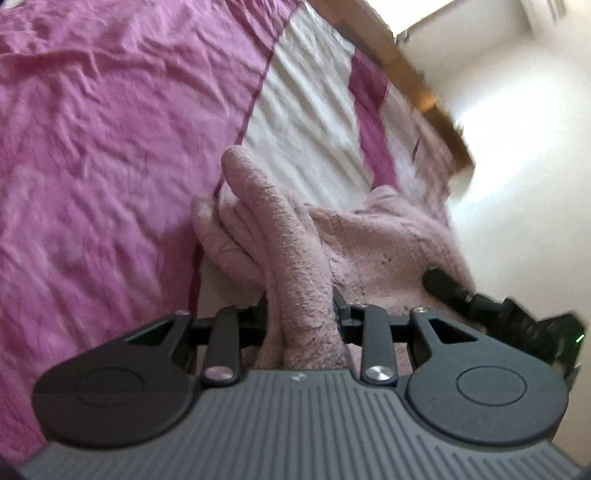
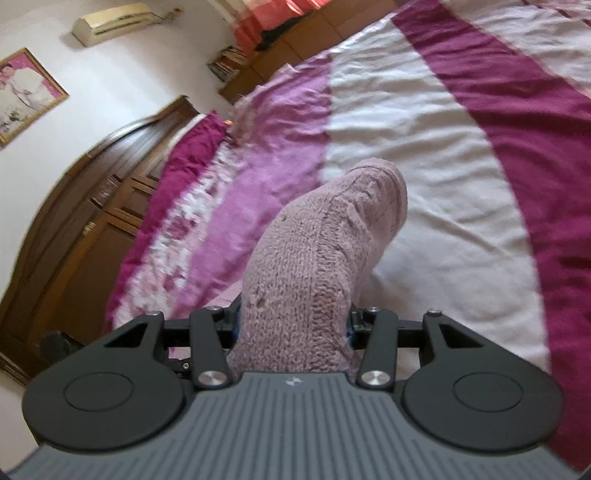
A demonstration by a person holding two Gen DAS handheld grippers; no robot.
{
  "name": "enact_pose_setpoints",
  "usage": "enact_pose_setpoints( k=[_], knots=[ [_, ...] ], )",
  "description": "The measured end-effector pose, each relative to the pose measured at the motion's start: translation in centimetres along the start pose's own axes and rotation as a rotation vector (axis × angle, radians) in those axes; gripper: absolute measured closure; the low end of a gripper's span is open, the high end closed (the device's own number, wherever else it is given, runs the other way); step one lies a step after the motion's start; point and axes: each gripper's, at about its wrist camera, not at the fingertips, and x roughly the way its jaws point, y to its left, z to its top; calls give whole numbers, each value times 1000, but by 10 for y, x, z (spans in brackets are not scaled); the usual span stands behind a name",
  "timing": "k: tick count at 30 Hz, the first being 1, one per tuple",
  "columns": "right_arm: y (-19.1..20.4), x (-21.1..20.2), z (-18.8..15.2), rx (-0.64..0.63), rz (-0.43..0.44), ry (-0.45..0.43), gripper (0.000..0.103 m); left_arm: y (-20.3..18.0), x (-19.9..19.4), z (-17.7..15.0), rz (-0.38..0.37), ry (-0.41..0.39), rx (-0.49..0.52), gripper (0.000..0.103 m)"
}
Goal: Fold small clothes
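Pale pink knitted garment, bunched and lifted off the bed

The fuzzy knit garment [image 1: 295, 266] rises in a thick fold toward 12 o'clock, the rest draping to 3 o'clock; in the right wrist view a rounded, ribbed roll of it [image 2: 321, 258] stands up, tip leaning to 1 o'clock.

Fuzzy knit garment [image 2: 317, 266]; crumpled cloth bedspread [image 2: 424, 140].

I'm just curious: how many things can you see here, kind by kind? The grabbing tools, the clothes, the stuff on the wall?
Grippers: 2 (left gripper, right gripper)
Pink knitted garment: 1
Striped bedspread: 1
Framed picture: 1
Air conditioner: 1
Total: 6
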Motion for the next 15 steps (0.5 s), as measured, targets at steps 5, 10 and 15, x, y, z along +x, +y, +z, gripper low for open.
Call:
enact_pose_setpoints(
  k=[5, 10, 15],
  knots=[
    [-42, 4, -37, 30, -106, 47, 49, -1, 23, -26, 128, 45, 101, 69],
    [-69, 6, -65, 109, -103, 24, 44, 4, 21, -30, 174, 34, 126, 53],
    [-61, -3, -71, 75, -130, 2, 36, -6, 11, -31, 234, 23, 155, 47]
  ],
)
